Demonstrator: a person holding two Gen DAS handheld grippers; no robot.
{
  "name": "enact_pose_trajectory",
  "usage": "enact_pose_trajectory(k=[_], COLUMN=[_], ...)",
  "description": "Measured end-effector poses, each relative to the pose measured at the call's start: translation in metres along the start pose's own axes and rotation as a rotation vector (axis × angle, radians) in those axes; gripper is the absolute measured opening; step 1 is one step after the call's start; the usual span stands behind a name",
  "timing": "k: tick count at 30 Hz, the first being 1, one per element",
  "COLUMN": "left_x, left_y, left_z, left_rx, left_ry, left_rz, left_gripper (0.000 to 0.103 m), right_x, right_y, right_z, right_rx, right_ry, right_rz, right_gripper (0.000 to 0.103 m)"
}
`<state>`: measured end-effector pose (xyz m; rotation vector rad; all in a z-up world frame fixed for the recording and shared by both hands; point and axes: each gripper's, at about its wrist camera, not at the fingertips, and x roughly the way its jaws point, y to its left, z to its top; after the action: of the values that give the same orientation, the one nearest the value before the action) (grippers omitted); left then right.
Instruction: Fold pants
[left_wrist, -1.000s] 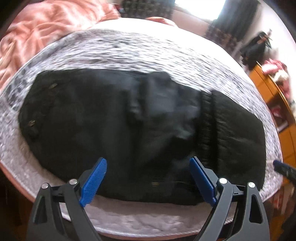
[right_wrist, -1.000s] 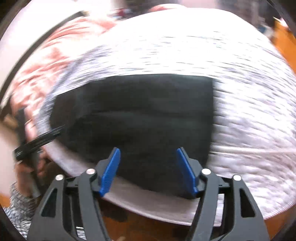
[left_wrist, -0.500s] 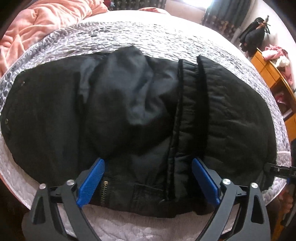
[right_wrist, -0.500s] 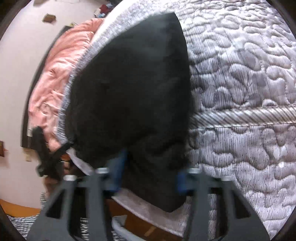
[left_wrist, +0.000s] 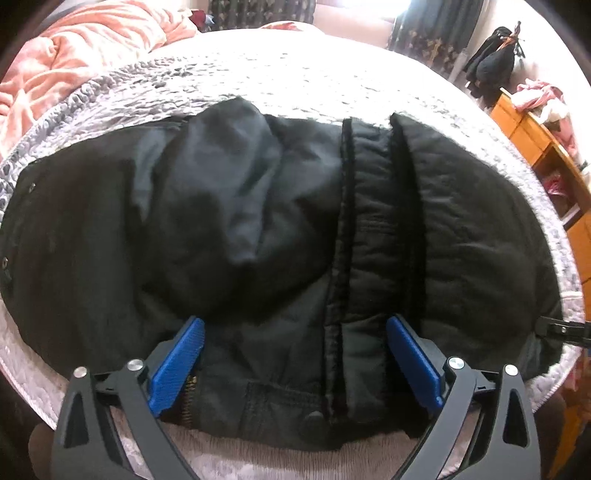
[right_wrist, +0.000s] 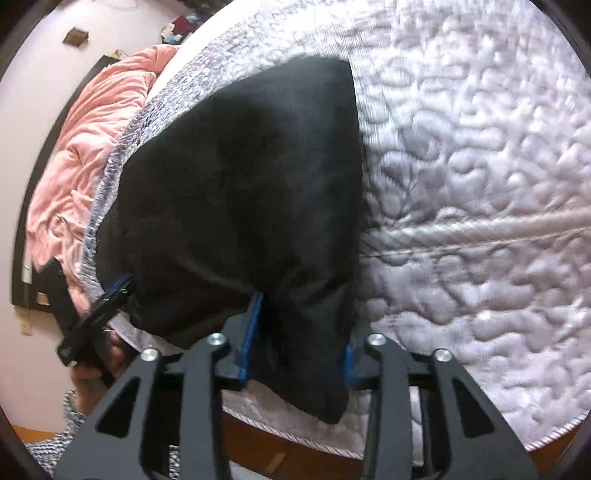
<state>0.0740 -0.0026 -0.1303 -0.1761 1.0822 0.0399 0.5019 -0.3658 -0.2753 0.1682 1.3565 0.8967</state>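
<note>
Black pants (left_wrist: 258, 229) lie folded across the grey quilted bed cover (left_wrist: 295, 85), waistband and zipper at the near edge. My left gripper (left_wrist: 295, 354) is open, its blue pads over the near waistband area, holding nothing. In the right wrist view the pants (right_wrist: 240, 192) fill the middle. My right gripper (right_wrist: 299, 343) is open with its fingers astride the near corner of the cloth, which lies between the pads. The left gripper also shows in the right wrist view (right_wrist: 107, 299), at the pants' left end.
A pink blanket (left_wrist: 74, 48) is bunched at the far left of the bed. A wooden dresser (left_wrist: 546, 147) with clothes on it stands to the right. The bed's near edge (right_wrist: 332, 443) runs under my right gripper. Bare quilt (right_wrist: 480, 184) stretches to the right of the pants.
Both grippers have moved in close to the pants. The right gripper has swung around to the pants' end and now straddles the corner of the cloth.
</note>
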Motion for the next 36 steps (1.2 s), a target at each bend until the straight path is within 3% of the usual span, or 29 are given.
enact_pose_trajectory(k=[4,5,7,11,15,17,20,23,26,31,36], left_x=[-0.023,-0.027,-0.039,-0.043,-0.026,-0.012,-0.003,-0.018,-0.023,-0.015,-0.044], left_y=[0.023,0.028,0.045,0.075,0.090,0.094,0.090,0.088,0.094,0.094,0.117], left_z=[0.003,0.004,0.003,0.003,0.000,-0.002,-0.004,-0.007,-0.008,-0.015,-0.013], left_rx=[-0.021,-0.021,-0.025,-0.050,-0.091,-0.091,-0.051,-0.047,-0.072,-0.059,-0.085], left_ry=[-0.021,-0.024,-0.042,-0.030,0.017,0.049,0.060,0.037,0.014,0.040,-0.020], left_rz=[-0.004,-0.001,0.027,0.051,0.052,0.056,0.082,0.029,0.025,0.018,-0.011], left_gripper=[0.098,0.098,0.098,0.098,0.098,0.098,0.098,0.098,0.098,0.098,0.097], right_x=[-0.034,-0.041,-0.048,-0.027,0.029,0.056,0.064,0.049,0.043,0.085,0.064], right_y=[0.038,0.049,0.076,0.124,0.155,0.161,0.155,0.158,0.172,0.188,0.193], right_z=[-0.004,-0.006,-0.009,-0.017,-0.021,-0.021,-0.026,-0.032,-0.035,-0.036,-0.029], right_rx=[-0.112,-0.136,-0.176,-0.268,-0.326,-0.343,-0.374,-0.382,-0.390,-0.468,-0.470], right_ry=[-0.126,-0.152,-0.182,-0.152,-0.061,-0.033,-0.031,-0.047,-0.053,0.004,-0.024], right_rz=[-0.283,-0.295,-0.227,-0.111,-0.141,-0.216,-0.266,-0.209,-0.132,-0.220,-0.143], right_gripper=[0.047,0.047,0.047,0.047,0.044,0.044,0.047,0.047,0.047,0.049,0.050])
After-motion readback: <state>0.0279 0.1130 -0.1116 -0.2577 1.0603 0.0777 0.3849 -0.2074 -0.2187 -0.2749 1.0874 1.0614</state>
